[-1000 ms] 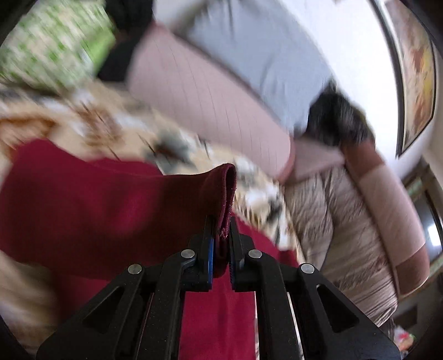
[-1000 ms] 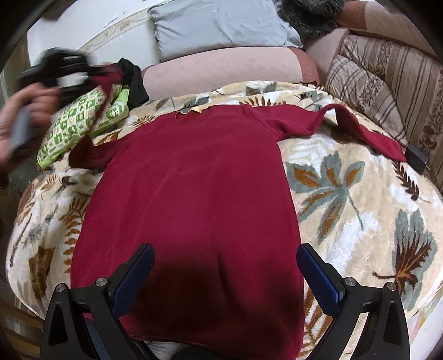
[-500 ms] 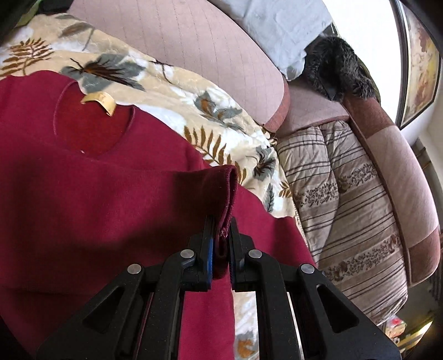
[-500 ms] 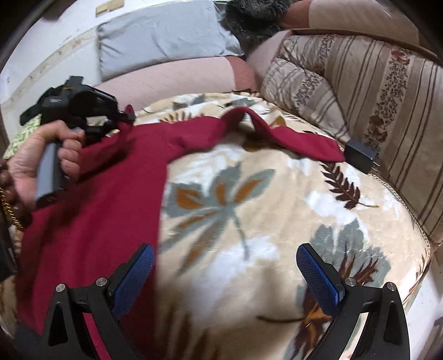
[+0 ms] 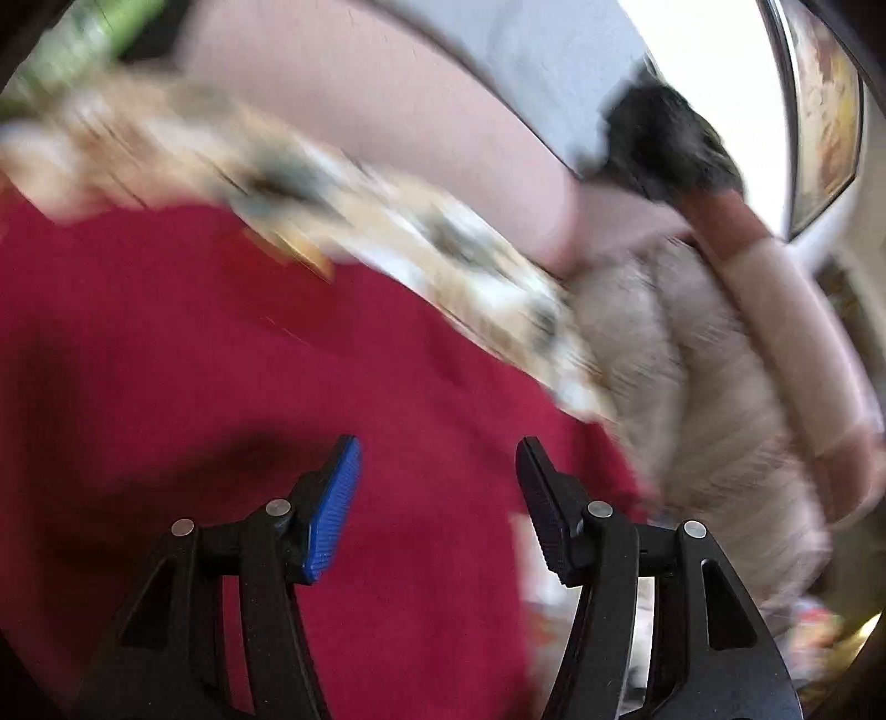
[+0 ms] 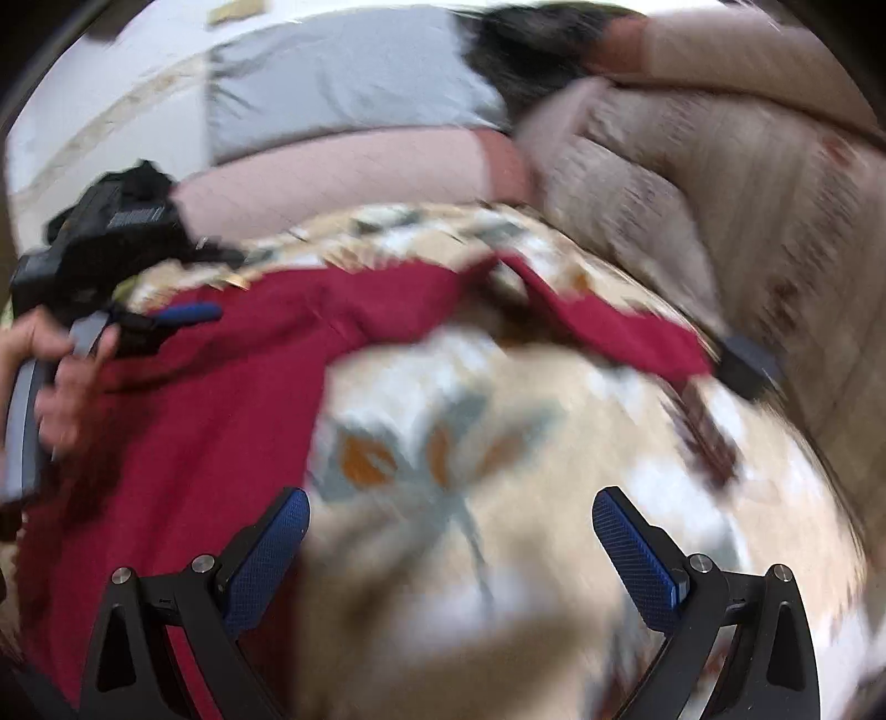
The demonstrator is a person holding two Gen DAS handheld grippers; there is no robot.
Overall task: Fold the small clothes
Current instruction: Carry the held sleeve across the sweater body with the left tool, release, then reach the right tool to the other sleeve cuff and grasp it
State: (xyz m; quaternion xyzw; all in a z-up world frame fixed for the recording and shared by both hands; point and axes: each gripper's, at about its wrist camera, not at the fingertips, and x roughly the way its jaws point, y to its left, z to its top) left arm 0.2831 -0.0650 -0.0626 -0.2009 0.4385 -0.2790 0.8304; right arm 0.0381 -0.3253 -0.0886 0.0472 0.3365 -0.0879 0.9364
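Observation:
A dark red long-sleeved top (image 5: 232, 354) lies spread on a leaf-patterned blanket (image 6: 498, 443). Both views are blurred by motion. My left gripper (image 5: 437, 487) is open and empty just above the top's chest. It also shows in the right wrist view (image 6: 188, 315), held in a hand over the top's left part. The top (image 6: 221, 399) has its right sleeve (image 6: 609, 327) stretched out across the blanket toward the sofa. My right gripper (image 6: 451, 543) is wide open and empty above the blanket, right of the top's body.
A pink bolster (image 6: 343, 171) and a grey pillow (image 6: 343, 83) lie behind the blanket. A striped sofa cushion (image 6: 720, 210) runs along the right. A small dark object (image 6: 747, 360) lies at the sleeve's end. A green-patterned cloth (image 5: 83, 39) lies at the far left.
My left gripper has opened and let go of the red sleeve cuff it was holding. My right gripper stays open and has shifted a little over the blanket.

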